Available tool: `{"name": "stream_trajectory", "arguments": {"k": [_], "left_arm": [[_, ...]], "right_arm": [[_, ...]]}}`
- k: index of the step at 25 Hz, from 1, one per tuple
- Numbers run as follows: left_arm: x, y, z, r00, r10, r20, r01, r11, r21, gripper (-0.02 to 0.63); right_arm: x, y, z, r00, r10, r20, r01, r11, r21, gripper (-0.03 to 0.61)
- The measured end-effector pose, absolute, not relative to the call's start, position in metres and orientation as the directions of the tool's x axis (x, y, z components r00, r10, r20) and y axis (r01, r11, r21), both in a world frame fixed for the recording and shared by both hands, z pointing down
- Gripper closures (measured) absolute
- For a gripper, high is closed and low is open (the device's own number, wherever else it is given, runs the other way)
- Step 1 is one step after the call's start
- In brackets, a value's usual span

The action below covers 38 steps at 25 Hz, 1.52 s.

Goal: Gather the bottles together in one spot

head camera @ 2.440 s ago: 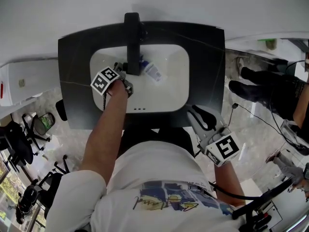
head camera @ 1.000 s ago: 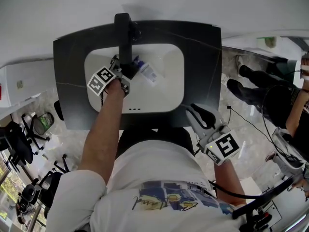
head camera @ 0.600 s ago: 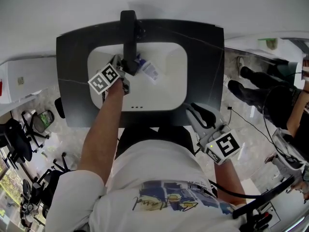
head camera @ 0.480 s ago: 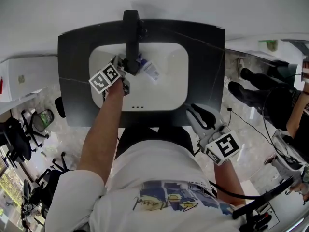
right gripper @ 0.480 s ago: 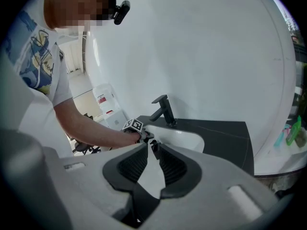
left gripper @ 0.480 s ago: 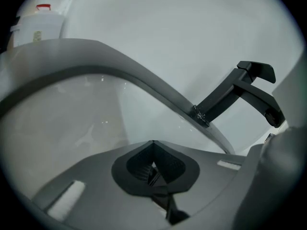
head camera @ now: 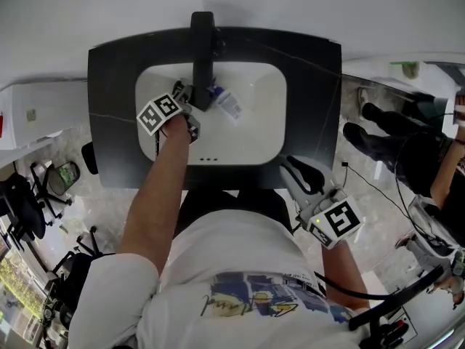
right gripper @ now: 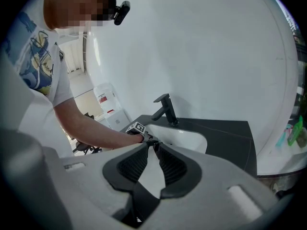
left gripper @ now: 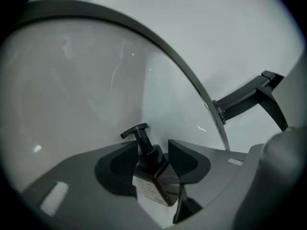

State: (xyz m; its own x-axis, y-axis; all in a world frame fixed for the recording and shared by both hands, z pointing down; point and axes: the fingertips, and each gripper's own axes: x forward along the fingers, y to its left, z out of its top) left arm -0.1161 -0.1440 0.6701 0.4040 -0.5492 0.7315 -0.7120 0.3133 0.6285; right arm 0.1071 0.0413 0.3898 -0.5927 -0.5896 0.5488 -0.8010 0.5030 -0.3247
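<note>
A dark pump bottle (left gripper: 154, 178) stands upright in the white basin (head camera: 261, 133), between the jaws of my left gripper (left gripper: 153, 150). Those jaws have just been opening and flank the bottle's neck without pressing on it. In the head view, the left gripper (head camera: 187, 97) reaches into the basin's left side, close by the black tap (head camera: 203, 49), and hides the pump bottle. To the right of the tap, a clear bottle with a blue cap (head camera: 228, 106) lies on its side in the basin. My right gripper (head camera: 294, 167) hangs shut and empty in front of the counter, its tips (right gripper: 152, 146) touching.
A black counter (head camera: 312, 100) surrounds the basin, with a white wall behind it. A white unit (head camera: 36, 118) sits to the left. Office chairs (head camera: 29, 217) stand on the floor at lower left. Another person's legs (head camera: 392, 133) and cables are to the right. A green item (head camera: 407, 67) sits on a side shelf.
The left gripper stays in the basin beside the tap with hardly any shift. The right gripper has kept still.
</note>
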Motion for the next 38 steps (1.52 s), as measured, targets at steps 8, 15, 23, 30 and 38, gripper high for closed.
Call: {"name": "stream_trajectory", "arguments": {"k": [8, 15, 23, 30, 38], "left_arm": [[-0.120, -0.155, 0.692, 0.387, -0.530, 0.755, -0.642, 0.432, 0.633, 0.411], [-0.117, -0.163, 0.704, 0.400, -0.525, 0.751, -0.574, 0.495, 0.652, 0.431], [-0.112, -0.167, 0.696, 0.429, -0.561, 0.709, -0.572, 0.438, 0.693, 0.452], [-0.105, -0.167, 0.670, 0.445, -0.606, 0.660, -0.637, 0.304, 0.708, 0.469], [-0.105, -0.166, 0.639, 0.446, -0.633, 0.633, -0.757, 0.111, 0.644, 0.517]], "right_arm": [[0.112, 0.040, 0.395, -0.588, -0.583, 0.560, -0.804, 0.496, -0.328, 0.500], [0.116, 0.039, 0.399, -0.582, -0.581, 0.569, -0.809, 0.486, -0.332, 0.500], [0.119, 0.036, 0.398, -0.577, -0.590, 0.564, -0.813, 0.482, -0.327, 0.500], [0.117, 0.031, 0.393, -0.577, -0.599, 0.555, -0.813, 0.485, -0.321, 0.500], [0.112, 0.033, 0.387, -0.580, -0.606, 0.544, -0.811, 0.491, -0.318, 0.500]]}}
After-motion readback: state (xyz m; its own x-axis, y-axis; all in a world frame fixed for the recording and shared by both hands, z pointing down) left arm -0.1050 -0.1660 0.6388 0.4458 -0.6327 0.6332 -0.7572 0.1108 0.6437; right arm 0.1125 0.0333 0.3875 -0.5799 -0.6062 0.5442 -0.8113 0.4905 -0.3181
